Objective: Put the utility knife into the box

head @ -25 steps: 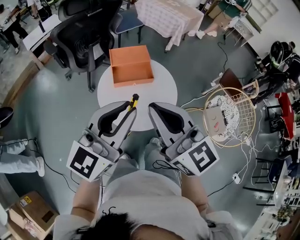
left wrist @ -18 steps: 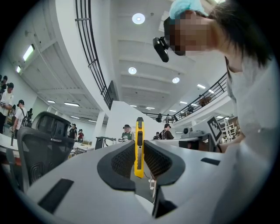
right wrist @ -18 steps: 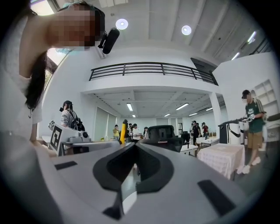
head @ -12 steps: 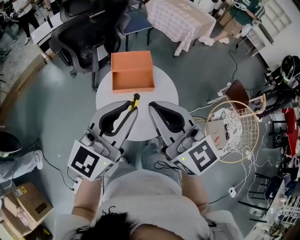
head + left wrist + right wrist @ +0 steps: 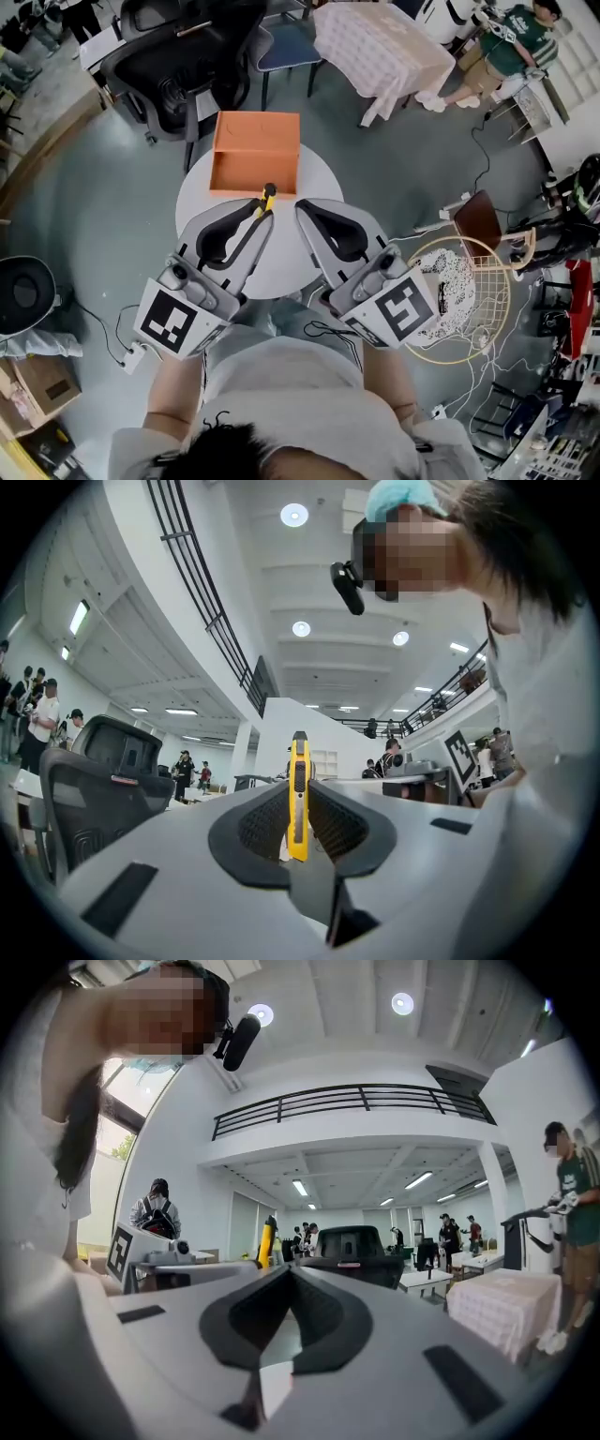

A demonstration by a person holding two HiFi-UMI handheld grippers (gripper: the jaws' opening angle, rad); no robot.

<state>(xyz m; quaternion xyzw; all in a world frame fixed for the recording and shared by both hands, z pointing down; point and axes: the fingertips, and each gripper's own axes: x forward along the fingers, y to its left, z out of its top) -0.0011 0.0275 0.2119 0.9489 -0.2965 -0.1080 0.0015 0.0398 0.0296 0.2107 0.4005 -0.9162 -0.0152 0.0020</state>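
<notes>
Head view: the left gripper point(image 5: 260, 208) clamps the yellow utility knife point(image 5: 268, 197), whose tip pokes out over the round white table point(image 5: 323, 183), just short of the open orange box point(image 5: 255, 150). Left gripper view: the knife stands upright, pinched between the jaws. Right gripper view: the right gripper point(image 5: 289, 1269) is pressed together and empty, with the knife off to its left.

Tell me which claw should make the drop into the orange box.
Left. The left claw is shut on the utility knife, and the open orange box sits just ahead of it. The right claw is shut with nothing between its jaws.
</notes>
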